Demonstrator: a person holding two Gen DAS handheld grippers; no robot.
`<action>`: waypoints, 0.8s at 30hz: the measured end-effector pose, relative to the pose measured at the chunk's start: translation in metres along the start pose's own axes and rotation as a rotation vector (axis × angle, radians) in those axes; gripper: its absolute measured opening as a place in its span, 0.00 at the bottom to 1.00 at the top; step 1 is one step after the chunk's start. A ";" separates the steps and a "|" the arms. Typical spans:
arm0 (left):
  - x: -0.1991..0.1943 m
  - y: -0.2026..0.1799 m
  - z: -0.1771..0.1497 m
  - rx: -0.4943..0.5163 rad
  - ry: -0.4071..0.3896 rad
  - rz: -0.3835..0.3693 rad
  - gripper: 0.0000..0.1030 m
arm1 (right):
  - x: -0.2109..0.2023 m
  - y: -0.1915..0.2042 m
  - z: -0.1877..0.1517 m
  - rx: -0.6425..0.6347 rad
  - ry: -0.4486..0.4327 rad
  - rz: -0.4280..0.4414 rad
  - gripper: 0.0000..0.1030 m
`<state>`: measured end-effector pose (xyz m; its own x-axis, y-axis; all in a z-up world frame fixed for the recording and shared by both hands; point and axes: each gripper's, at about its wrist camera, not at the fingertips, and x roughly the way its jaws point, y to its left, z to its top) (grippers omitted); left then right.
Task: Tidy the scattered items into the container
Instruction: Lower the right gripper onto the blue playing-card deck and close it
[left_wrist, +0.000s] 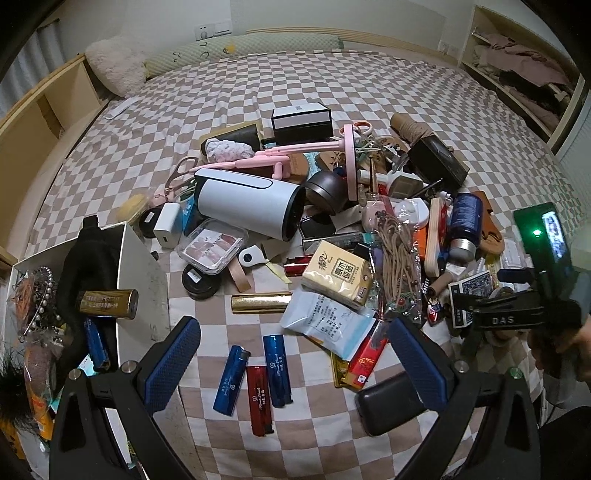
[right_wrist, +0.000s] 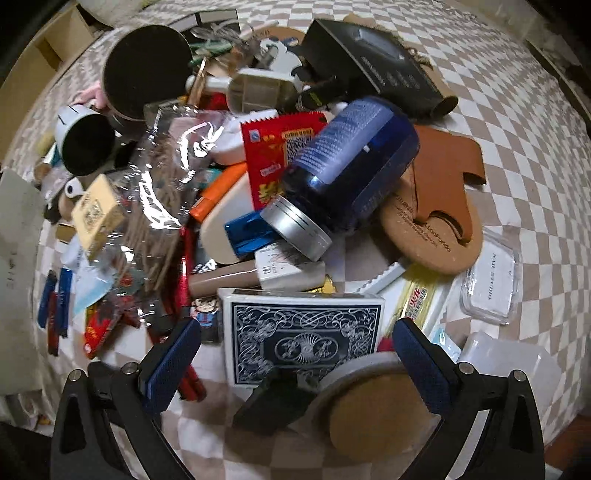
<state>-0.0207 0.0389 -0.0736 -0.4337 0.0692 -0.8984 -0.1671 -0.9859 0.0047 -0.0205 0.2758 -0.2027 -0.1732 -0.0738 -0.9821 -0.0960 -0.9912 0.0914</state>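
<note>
A heap of small items covers the checkered bedspread (left_wrist: 258, 88). My left gripper (left_wrist: 295, 354) is open above two blue lighters (left_wrist: 231, 380) (left_wrist: 277, 369) and a red lighter (left_wrist: 259, 398); a gold tube (left_wrist: 261, 302) lies just beyond. The white container (left_wrist: 142, 280) at the left holds a gold cylinder (left_wrist: 107, 303), a blue lighter and beads. My right gripper (right_wrist: 297, 354) is open over a deck of blue-backed playing cards (right_wrist: 301, 332), with a blue bottle (right_wrist: 351, 166) behind it. The right gripper (left_wrist: 517, 314) also shows at the right of the left wrist view.
A large white cylinder (left_wrist: 247, 206), a pink stand (left_wrist: 295, 151), a black box (left_wrist: 301, 122) and a tissue pack (left_wrist: 336, 277) crowd the pile. A black case (left_wrist: 388, 402) lies by the left gripper's right finger. A round cork-topped lid (right_wrist: 376, 410) sits under the right gripper.
</note>
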 end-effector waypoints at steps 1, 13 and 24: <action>0.000 0.000 0.000 0.001 0.001 -0.001 1.00 | 0.003 0.000 0.000 -0.003 0.006 -0.008 1.00; 0.021 -0.003 -0.008 0.027 0.081 -0.010 1.00 | 0.021 0.000 -0.003 -0.014 0.055 0.000 0.89; 0.059 -0.026 -0.018 0.065 0.221 -0.039 0.98 | -0.013 0.008 -0.013 0.116 0.044 0.211 0.89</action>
<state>-0.0259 0.0654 -0.1344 -0.2229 0.0655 -0.9726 -0.2398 -0.9708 -0.0104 -0.0065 0.2669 -0.1916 -0.1585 -0.2851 -0.9453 -0.1744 -0.9343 0.3110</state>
